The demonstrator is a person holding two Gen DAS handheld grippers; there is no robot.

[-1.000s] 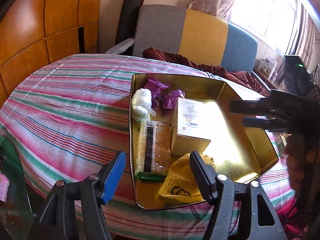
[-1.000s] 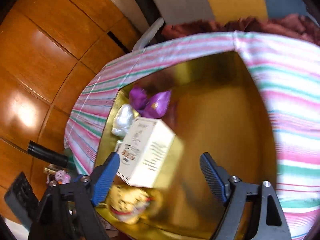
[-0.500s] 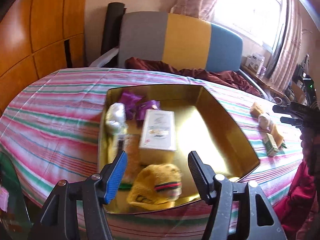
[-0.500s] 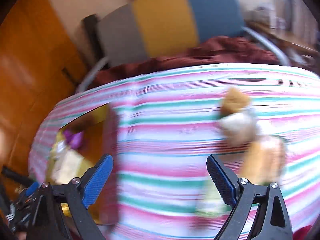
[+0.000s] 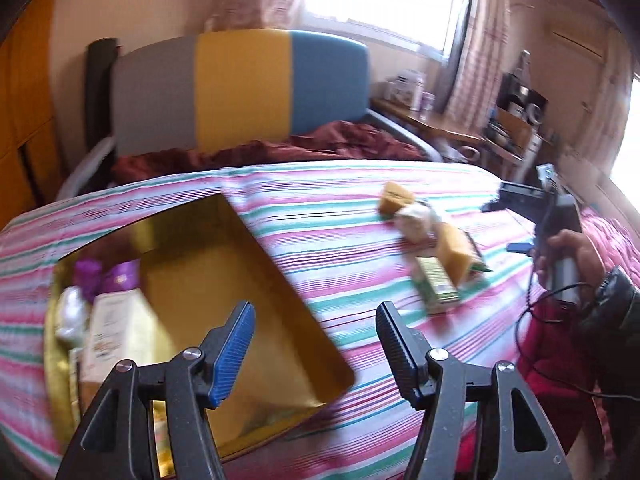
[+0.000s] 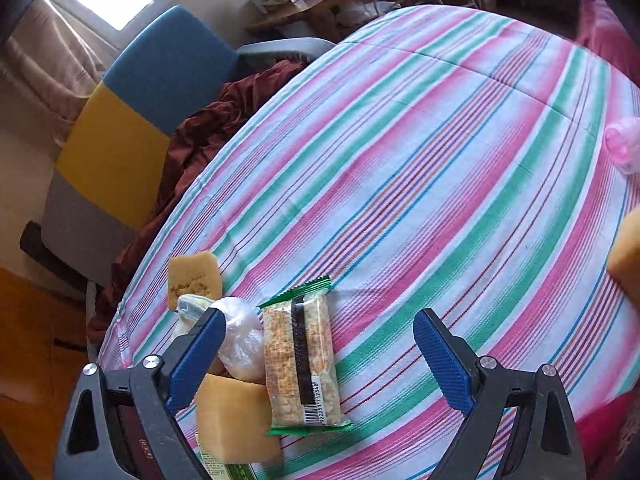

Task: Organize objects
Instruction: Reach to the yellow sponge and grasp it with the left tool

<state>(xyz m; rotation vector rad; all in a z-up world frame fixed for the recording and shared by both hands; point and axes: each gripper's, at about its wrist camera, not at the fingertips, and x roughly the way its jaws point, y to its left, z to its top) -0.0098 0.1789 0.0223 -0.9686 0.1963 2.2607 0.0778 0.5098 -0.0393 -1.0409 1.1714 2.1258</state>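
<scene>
A gold tray [image 5: 280, 280] on the striped tablecloth holds a cream box [image 5: 112, 320], purple wrappers [image 5: 120, 274] and a white bag [image 5: 70, 310]. My left gripper [image 5: 314, 320] hovers open over the tray's right rim, nothing between its fingers. To the right lies a loose pile. My right gripper [image 6: 318, 320] stands open low over that pile. A wrapped cereal bar [image 6: 302, 360] lies between its fingers, untouched. A white plastic bag [image 6: 242, 340], a yellow sponge block [image 6: 232, 416] and a brown sponge [image 6: 194, 276] sit by the left finger. A green carton [image 5: 436, 284] lies nearest the table's edge.
A chair [image 5: 240, 84] with grey, yellow and blue panels and a maroon cloth [image 5: 280, 148] stands behind the table. A pink object [image 6: 622, 144] and a yellow block [image 6: 628, 256] lie at the far right. A hand [image 5: 568, 252] holds the right gripper [image 5: 500, 226].
The right gripper left the tray, swung right across the table to the loose pile, rolled and opened wider. The left gripper swung right, from over the tray's contents to its right rim.
</scene>
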